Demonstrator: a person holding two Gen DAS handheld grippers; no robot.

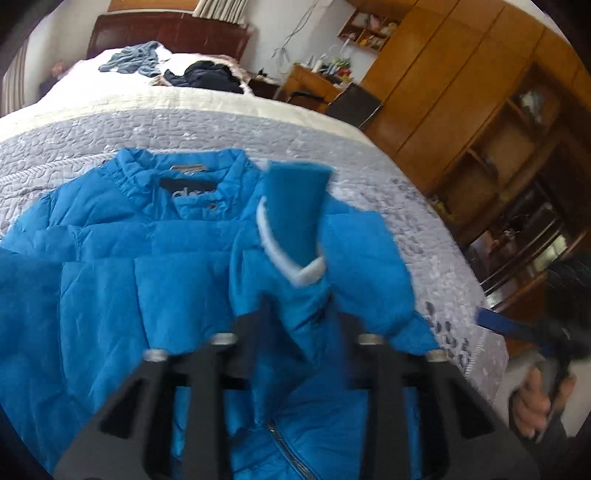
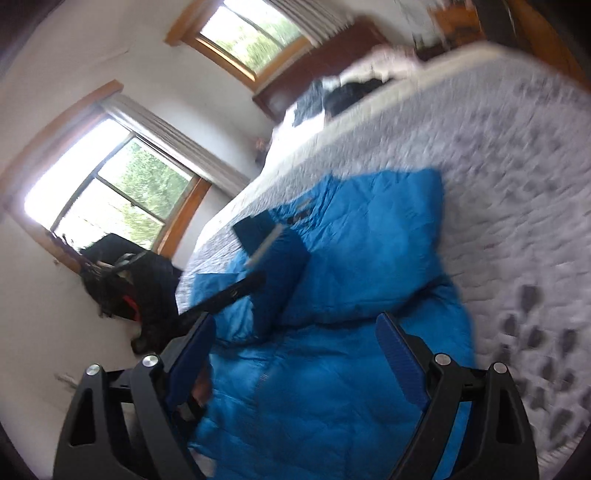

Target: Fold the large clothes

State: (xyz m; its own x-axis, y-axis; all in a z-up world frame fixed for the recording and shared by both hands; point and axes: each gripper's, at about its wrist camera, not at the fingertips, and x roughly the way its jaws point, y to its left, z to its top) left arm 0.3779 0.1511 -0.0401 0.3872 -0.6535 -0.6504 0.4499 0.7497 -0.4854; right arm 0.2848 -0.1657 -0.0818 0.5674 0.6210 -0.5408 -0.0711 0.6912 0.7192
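Observation:
A bright blue puffer jacket (image 1: 110, 266) lies spread on the bed's grey quilt (image 1: 362, 155), collar toward the headboard. My left gripper (image 1: 303, 317) is shut on one sleeve (image 1: 295, 221). It holds the sleeve up over the jacket's body, and the knit cuff with its white band stands above the fingers. In the right wrist view the jacket (image 2: 369, 229) lies below my right gripper (image 2: 299, 332). That gripper is open, its blue pads (image 2: 400, 350) wide apart and nothing between them. The lifted sleeve (image 2: 280, 258) and a black finger of the left gripper (image 2: 232, 291) show beyond it.
Near the headboard (image 1: 170, 35) lie a pale blue garment (image 1: 136, 61) and a dark one (image 1: 207, 75). Wooden wardrobes (image 1: 461, 74) and a desk (image 1: 310, 81) stand along the bed's right side. Windows (image 2: 110, 192) and a black bag (image 2: 136, 288) are on the other side.

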